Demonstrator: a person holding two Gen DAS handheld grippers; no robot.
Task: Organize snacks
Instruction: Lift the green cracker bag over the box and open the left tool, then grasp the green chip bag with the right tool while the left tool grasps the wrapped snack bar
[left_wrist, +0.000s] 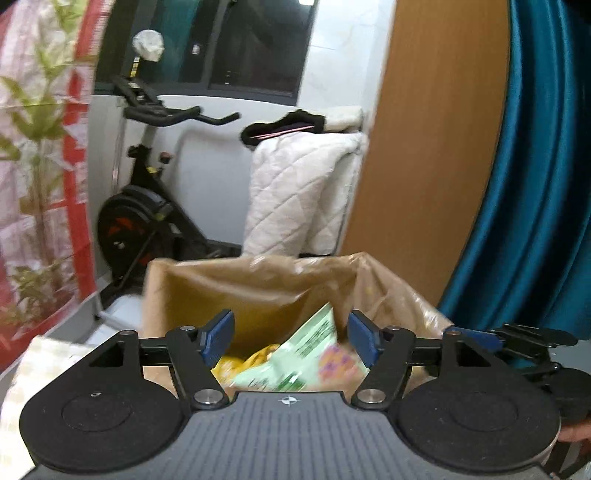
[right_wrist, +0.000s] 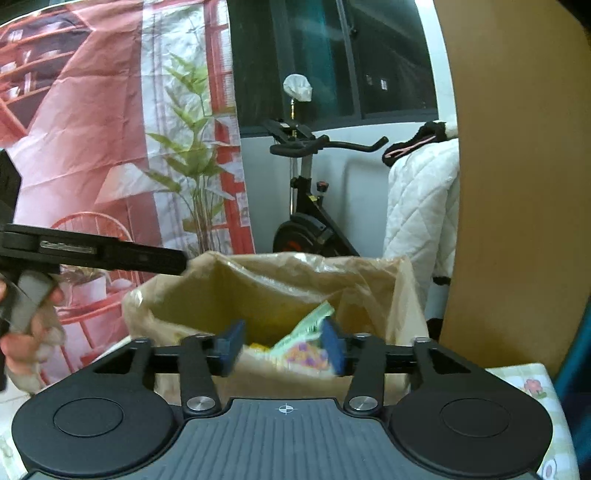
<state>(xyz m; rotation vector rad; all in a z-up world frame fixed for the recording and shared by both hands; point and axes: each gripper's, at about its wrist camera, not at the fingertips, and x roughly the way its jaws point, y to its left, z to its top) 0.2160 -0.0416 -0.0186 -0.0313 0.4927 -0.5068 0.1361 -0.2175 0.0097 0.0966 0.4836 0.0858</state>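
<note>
Brown paper bag (left_wrist: 258, 288) is already holding a green packet (left_wrist: 306, 354) and yellow snacks (left_wrist: 236, 363) — both grippers, left (left_wrist: 291, 338) and right (right_wrist: 284, 345), are hovering spread, holding nothing.

Bag-lined box (left_wrist: 258, 291) near, centre, snack packets (left_wrist: 295, 354) inside it (titles blurred). Left gripper (left_wrist: 291, 338) and right gripper (right_wrist: 282, 347) both near side of box, jaws apart, nothing between. Exercise bike (left_wrist: 147, 206) far behind box; quilted cover (left_wrist: 303, 192) right of bike; wooden panel (left_wrist: 432, 147) further right; printed backdrop (right_wrist: 110, 129) left.
</note>
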